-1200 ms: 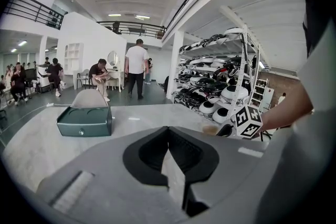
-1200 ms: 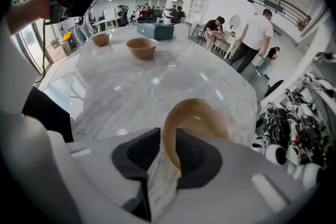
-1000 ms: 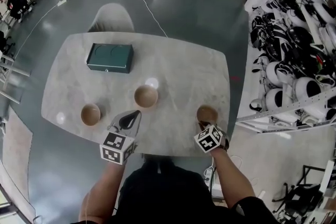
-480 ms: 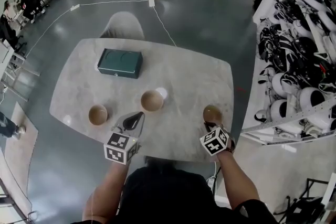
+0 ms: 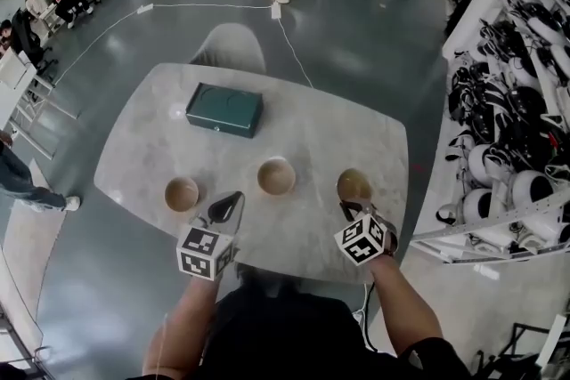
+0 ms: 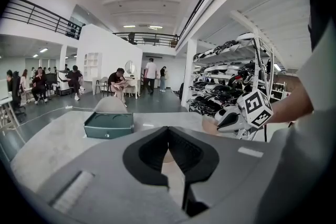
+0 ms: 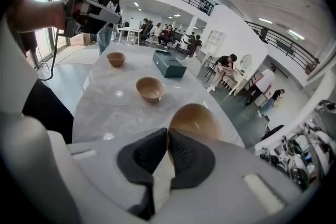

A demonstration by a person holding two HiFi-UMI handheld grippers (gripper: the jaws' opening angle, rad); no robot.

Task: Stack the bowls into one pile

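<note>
The right gripper (image 5: 350,207) has just been closing its jaws and now pinches the rim of a brown bowl (image 5: 354,185), held tilted just above the right end of the pale surface (image 5: 321,129). The left gripper (image 5: 233,195) is closed on nothing, hanging above the near edge. Two more bowls rest on the surface, apart from each other: the middle bowl (image 5: 276,176) and the left bowl (image 5: 181,193). A green box (image 5: 224,109) lies farther back.
</note>
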